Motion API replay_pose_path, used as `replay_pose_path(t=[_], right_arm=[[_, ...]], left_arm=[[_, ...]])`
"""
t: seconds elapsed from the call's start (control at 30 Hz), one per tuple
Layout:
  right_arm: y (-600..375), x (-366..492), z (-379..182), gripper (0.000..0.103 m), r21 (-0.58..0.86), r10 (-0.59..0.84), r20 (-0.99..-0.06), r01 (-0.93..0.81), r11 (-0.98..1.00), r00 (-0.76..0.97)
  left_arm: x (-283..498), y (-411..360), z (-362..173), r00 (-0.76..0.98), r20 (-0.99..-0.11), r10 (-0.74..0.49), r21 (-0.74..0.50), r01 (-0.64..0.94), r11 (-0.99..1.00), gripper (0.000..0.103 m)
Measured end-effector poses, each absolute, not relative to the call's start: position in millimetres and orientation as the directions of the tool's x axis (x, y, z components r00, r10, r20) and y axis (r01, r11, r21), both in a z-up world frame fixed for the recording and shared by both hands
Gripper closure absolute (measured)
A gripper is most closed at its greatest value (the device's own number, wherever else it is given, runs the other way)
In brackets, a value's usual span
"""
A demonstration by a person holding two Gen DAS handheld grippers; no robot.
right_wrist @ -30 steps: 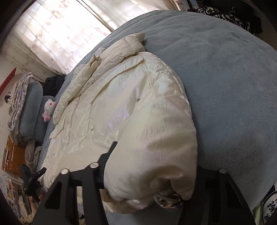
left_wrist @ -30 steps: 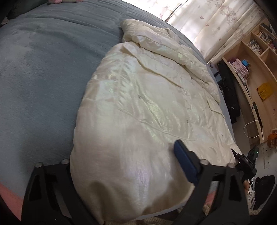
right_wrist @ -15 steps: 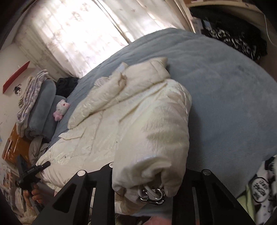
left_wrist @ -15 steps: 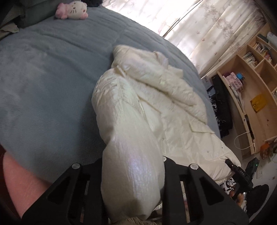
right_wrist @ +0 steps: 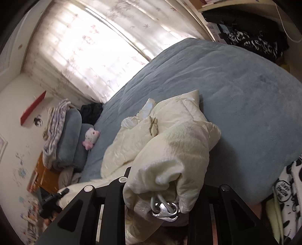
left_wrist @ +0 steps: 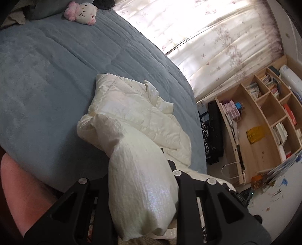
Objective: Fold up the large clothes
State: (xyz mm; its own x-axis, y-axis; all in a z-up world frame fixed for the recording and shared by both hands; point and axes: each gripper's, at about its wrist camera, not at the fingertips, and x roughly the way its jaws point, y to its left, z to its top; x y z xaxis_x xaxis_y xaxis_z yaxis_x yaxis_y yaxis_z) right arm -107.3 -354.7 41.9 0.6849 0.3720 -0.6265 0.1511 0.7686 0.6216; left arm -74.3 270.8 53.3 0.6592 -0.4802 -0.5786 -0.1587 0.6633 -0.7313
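Over the blue bed (left_wrist: 56, 79), left tool (left_wrist: 143, 190) and right tool (right_wrist: 162, 190) each clench a bunched fold of the cream puffer coat (left_wrist: 135, 116) between their fingers

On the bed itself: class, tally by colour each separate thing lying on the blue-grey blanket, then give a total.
Cream-white: 1, the puffer jacket, its near end clamped in the left gripper and the right gripper.
Pink and white: 1, the plush cat toy.
Black: 1, the dark bundle near the pillows.
Total: 3
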Motion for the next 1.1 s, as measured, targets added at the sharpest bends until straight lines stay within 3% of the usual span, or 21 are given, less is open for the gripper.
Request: replay_pose_path(t=[0.27, 0.4, 0.47, 0.5, 0.53, 0.6, 0.67, 0.8, 1.1], right_arm=[[-369, 27, 35, 0.073, 0.662, 0.375, -0.628, 0.216, 0.717, 0.681], [-367, 111, 31, 0.058, 0.638, 0.326, -0.643, 0.248, 0.729, 0.693], [-368, 155, 21, 0.049, 0.637, 0.318, -0.656, 0.276, 0.720, 0.685], [-370, 179, 15, 0.037, 0.637, 0.316, -0.661, 0.288, 0.715, 0.680], [-371, 200, 6, 0.027, 0.644, 0.319, -0.663, 0.300, 0.704, 0.677], [-373, 227, -8, 0.019, 0.660, 0.336, -0.662, 0.309, 0.684, 0.670], [-371, 246, -20, 0.018, 0.669, 0.346, -0.660, 0.313, 0.674, 0.667], [-370, 271, -38, 0.018, 0.649, 0.350, -0.672, 0.291, 0.704, 0.652], [-402, 316, -90, 0.017, 0.443, 0.201, -0.788, 0.309, 0.842, 0.582]], left_arm=[[44, 280, 46, 0.669, -0.587, -0.457, -0.740, -0.214, 0.638, 0.085], [118, 284, 40, 0.670, -0.615, -0.416, -0.716, -0.255, 0.649, 0.081], [154, 288, 31, 0.659, -0.623, -0.420, -0.716, -0.266, 0.645, 0.067], [173, 289, 26, 0.651, -0.627, -0.428, -0.719, -0.271, 0.640, 0.060], [191, 291, 21, 0.644, -0.628, -0.437, -0.726, -0.281, 0.628, 0.048], [219, 296, 10, 0.645, -0.607, -0.464, -0.758, -0.295, 0.582, 0.033], [238, 301, -2, 0.655, -0.589, -0.474, -0.779, -0.303, 0.548, 0.025], [267, 308, -20, 0.648, -0.635, -0.419, -0.725, -0.314, 0.613, 0.024], [304, 310, -75, 0.511, -0.794, -0.330, -0.497, -0.234, 0.835, 0.024]])
